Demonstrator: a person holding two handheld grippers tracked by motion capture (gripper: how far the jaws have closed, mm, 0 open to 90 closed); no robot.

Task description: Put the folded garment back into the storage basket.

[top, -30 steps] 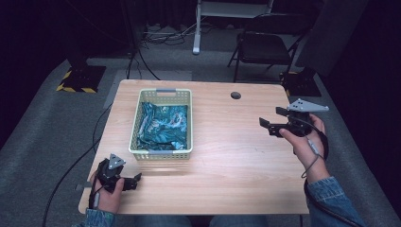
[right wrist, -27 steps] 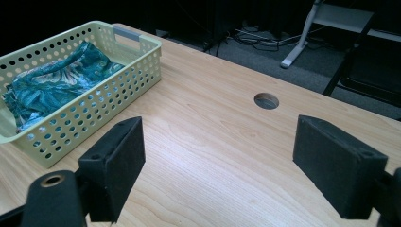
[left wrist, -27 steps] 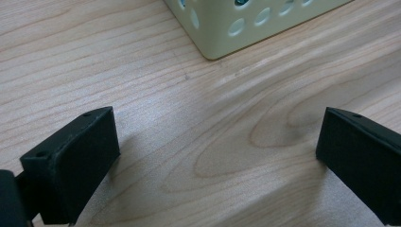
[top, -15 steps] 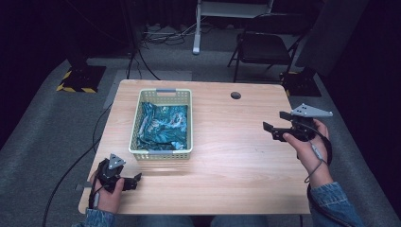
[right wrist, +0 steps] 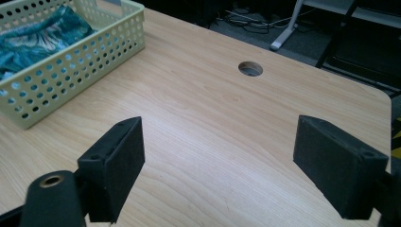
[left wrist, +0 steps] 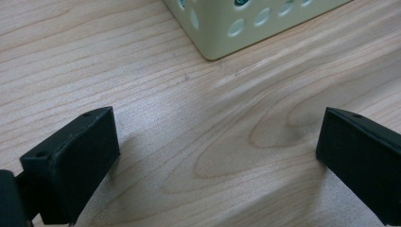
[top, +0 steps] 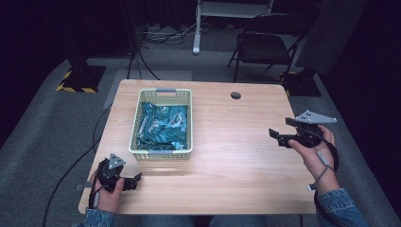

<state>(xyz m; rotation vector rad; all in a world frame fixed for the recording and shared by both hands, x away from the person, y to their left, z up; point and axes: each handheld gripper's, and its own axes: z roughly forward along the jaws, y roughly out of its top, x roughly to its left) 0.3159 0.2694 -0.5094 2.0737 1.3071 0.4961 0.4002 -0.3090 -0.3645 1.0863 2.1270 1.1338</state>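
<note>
A pale yellow perforated basket [top: 135, 124] stands on the wooden table [top: 236, 161], left of centre, with a teal patterned cloth [top: 164, 125] lying inside it. My left gripper [top: 135, 179] rests low at the table's front left corner, open, nothing between its jaws. In the left gripper view the basket's near corner [left wrist: 246, 28] sits just beyond the left gripper [left wrist: 217, 156]. My right gripper [top: 280, 128] hangs over the table's right side, open and empty. The right gripper view looks past the right gripper [right wrist: 217, 161] to the basket [right wrist: 71, 66] and cloth [right wrist: 38, 38] at far left.
A round cable hole [top: 235, 95] is cut near the table's back edge, also the hole [right wrist: 250, 68] ahead of my right jaws. Behind the table stand a dark folding chair [top: 267, 47] and a white desk leg [top: 196, 28]. Cables trail on the grey floor at left.
My right gripper has drifted a little to the right and back toward the person, still open. The left gripper and the basket have stayed put.
</note>
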